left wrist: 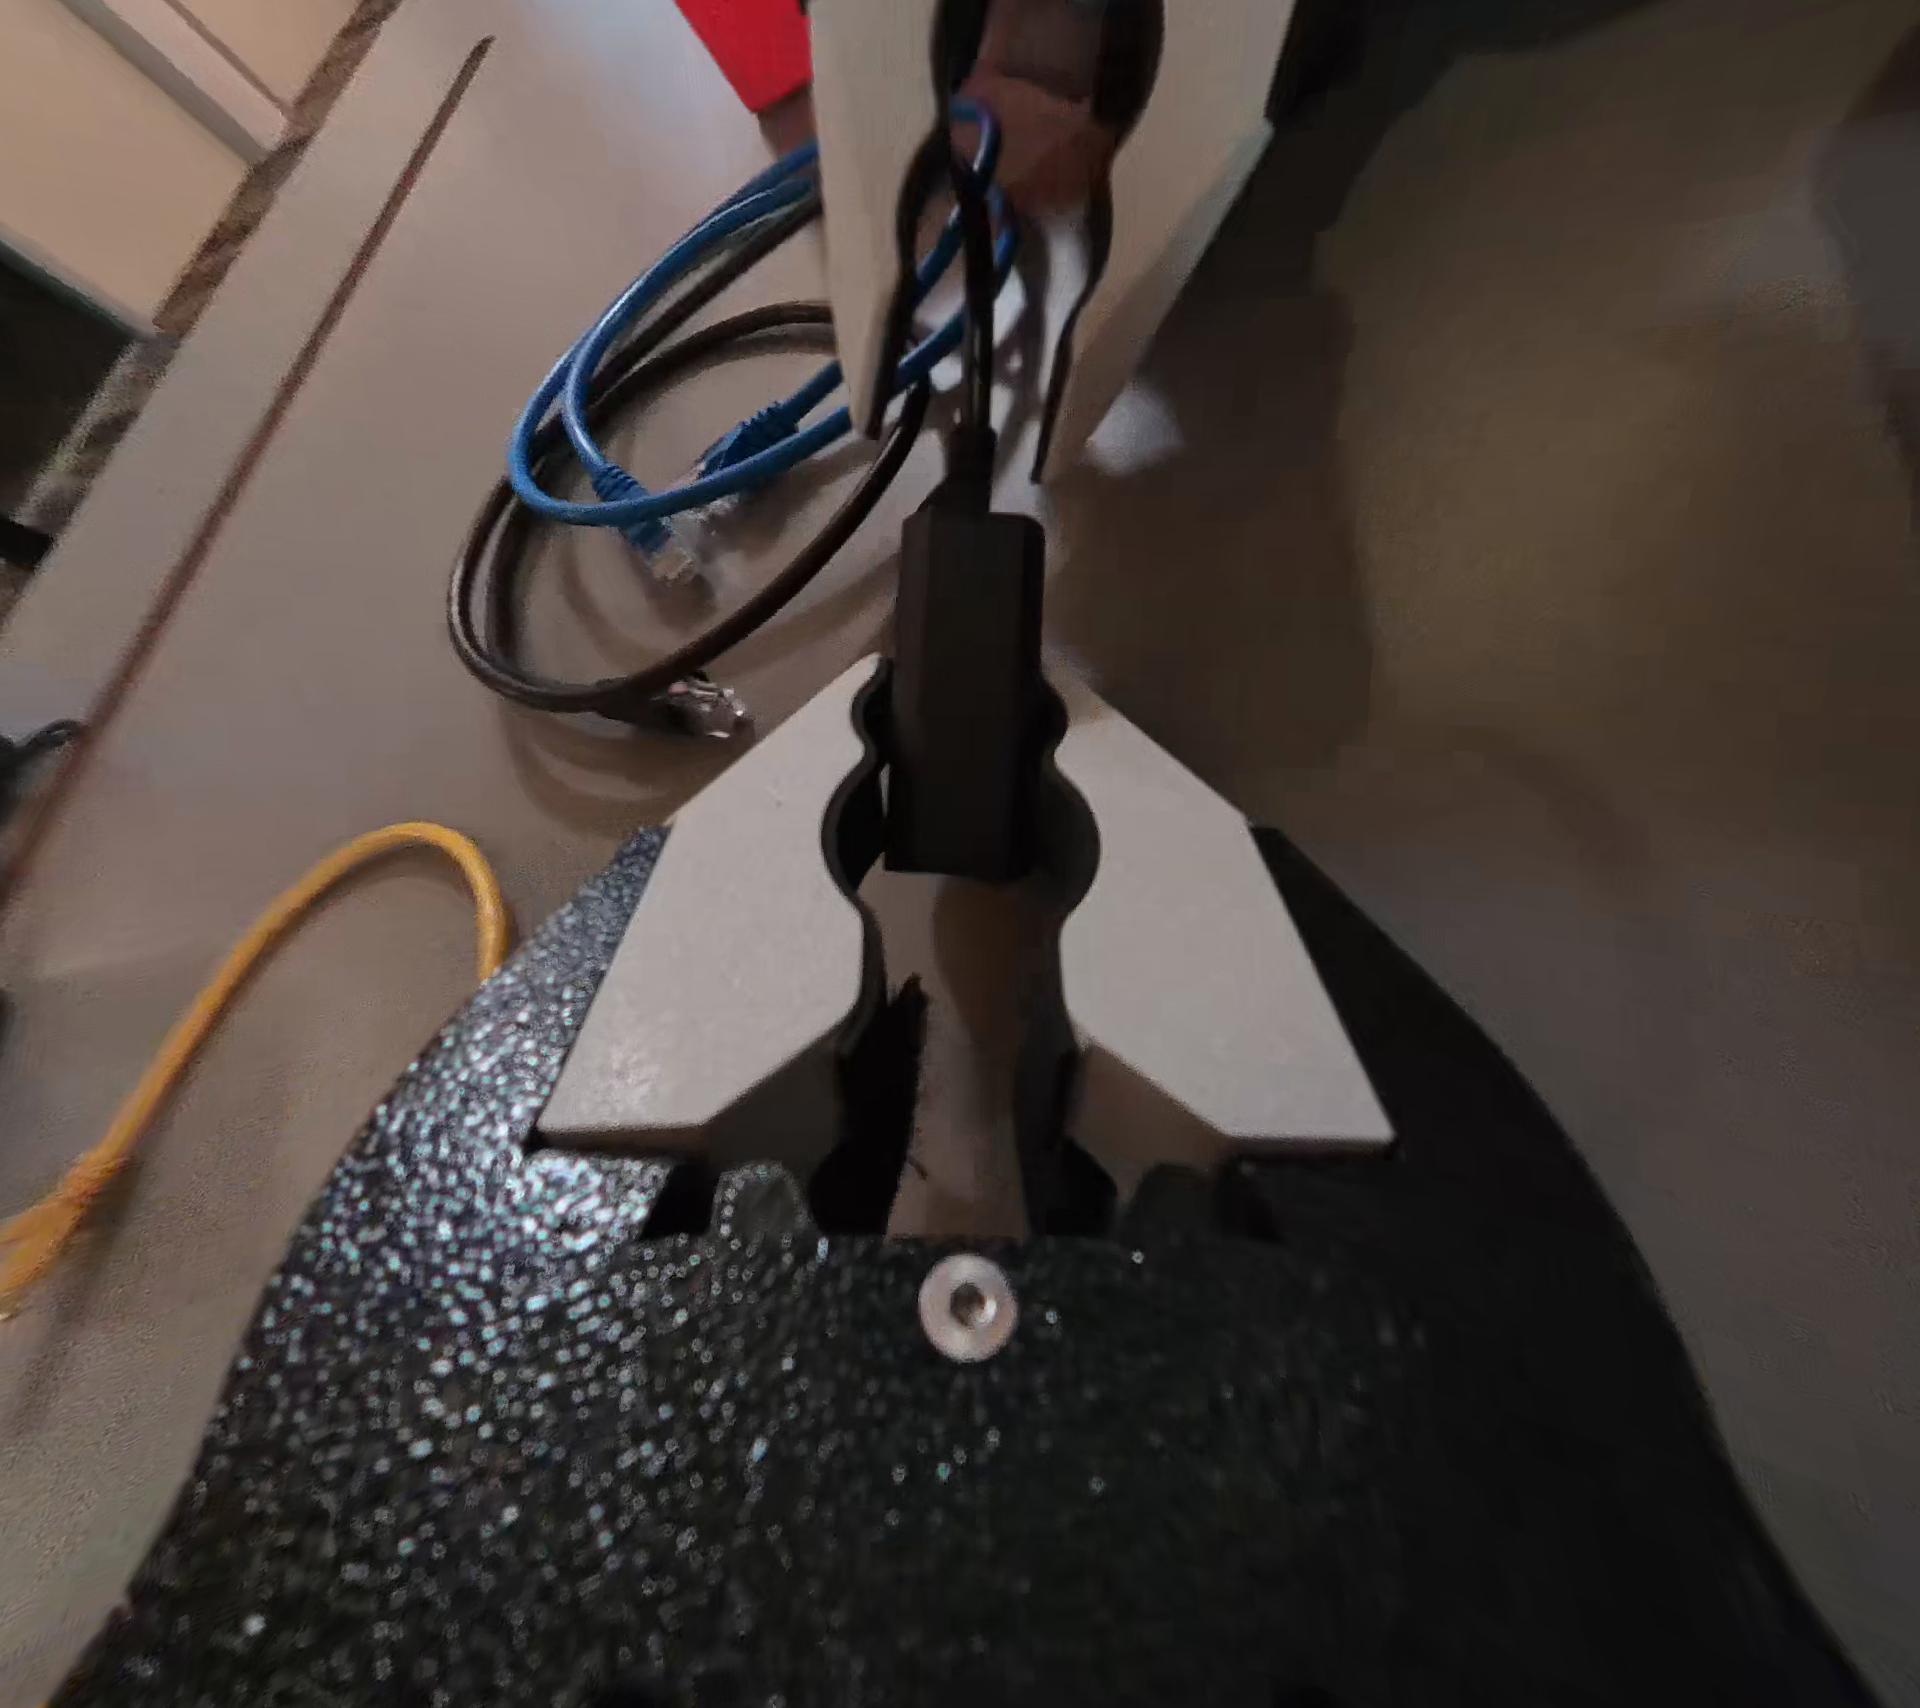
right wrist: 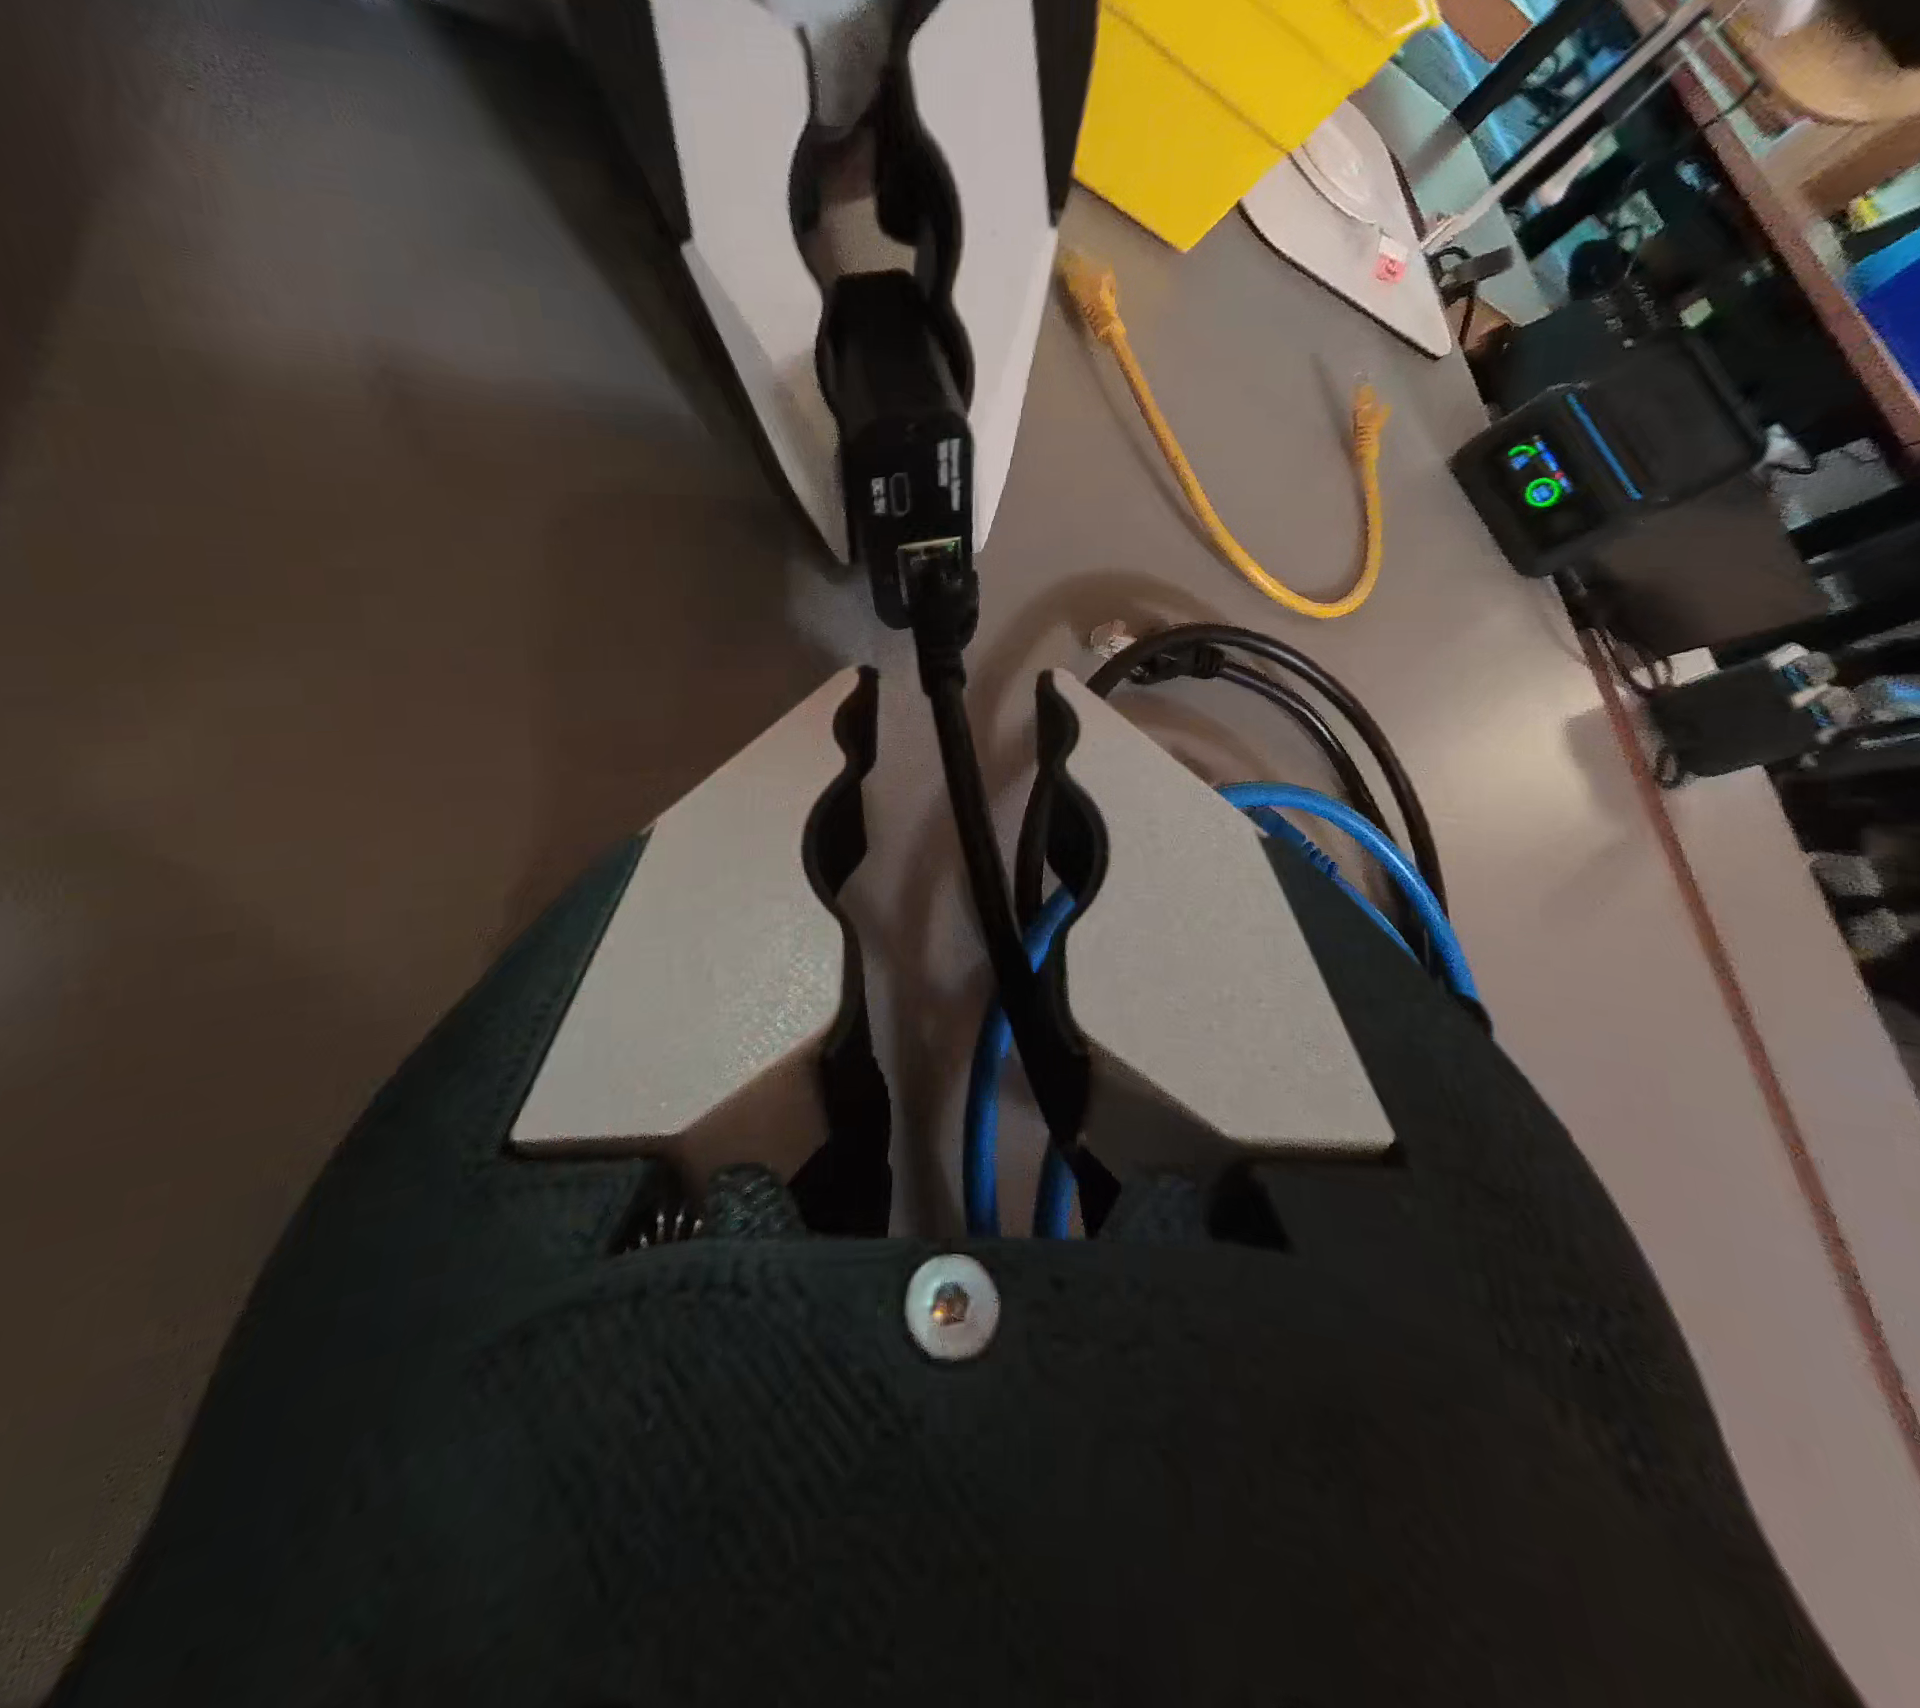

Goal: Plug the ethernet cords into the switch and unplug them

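Note:
My left gripper (left wrist: 961,723) is shut on a small black switch (left wrist: 966,671) and holds it above the table. In the right wrist view the left gripper (right wrist: 909,536) and the switch (right wrist: 899,411) face me. A black ethernet cord (right wrist: 971,806) is plugged into the switch's port (right wrist: 935,567). The cord runs back between the fingers of my right gripper (right wrist: 956,676), which is open with a gap on both sides of it. In the left wrist view the right gripper (left wrist: 956,443) sits just beyond the switch, with the black cord (left wrist: 977,328) in its gap.
Coiled blue cords (left wrist: 582,411) (right wrist: 1382,869), a dark cord (left wrist: 582,682) and a yellow cord (left wrist: 343,869) (right wrist: 1226,536) lie loose on the grey table. A yellow bin (right wrist: 1226,17), a white disc (right wrist: 1351,204) and a black device with a lit screen (right wrist: 1558,484) stand near the table edge (right wrist: 1714,983).

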